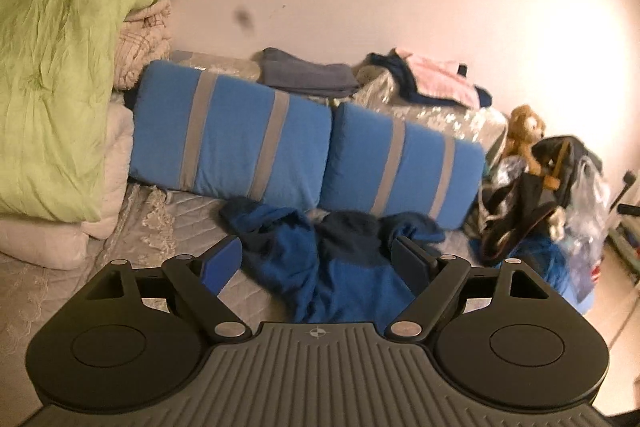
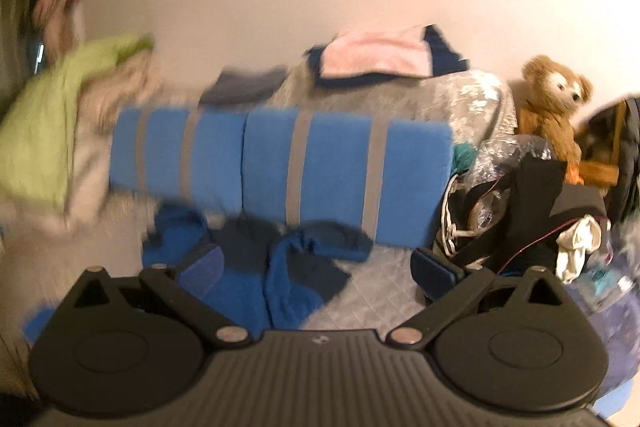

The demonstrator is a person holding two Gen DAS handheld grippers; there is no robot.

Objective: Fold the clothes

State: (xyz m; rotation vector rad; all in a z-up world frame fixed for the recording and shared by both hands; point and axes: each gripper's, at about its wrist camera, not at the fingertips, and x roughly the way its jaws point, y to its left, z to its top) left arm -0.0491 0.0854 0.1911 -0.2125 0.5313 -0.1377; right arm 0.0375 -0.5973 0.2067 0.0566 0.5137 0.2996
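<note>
A crumpled blue garment with darker navy parts point(image 1: 320, 259) lies on the pale quilted bedcover point(image 1: 192, 219), in front of two blue pillows. My left gripper point(image 1: 318, 263) hovers above it, its jaws wide apart, and nothing is pinched between the blue-padded fingers point(image 1: 224, 261). In the blurred right wrist view the same garment point(image 2: 280, 267) lies below and left of centre. My right gripper point(image 2: 320, 269) is open over it, with its right finger above bare bedcover point(image 2: 372, 291).
Two blue pillows with grey stripes point(image 1: 232, 131) lean against silver-wrapped bedding. A green quilt point(image 1: 52, 87) tops a stack at the left. Folded grey point(image 1: 308, 73) and pink point(image 1: 444, 79) clothes lie behind. A teddy bear point(image 2: 556, 107) and black bags point(image 2: 540, 211) crowd the right.
</note>
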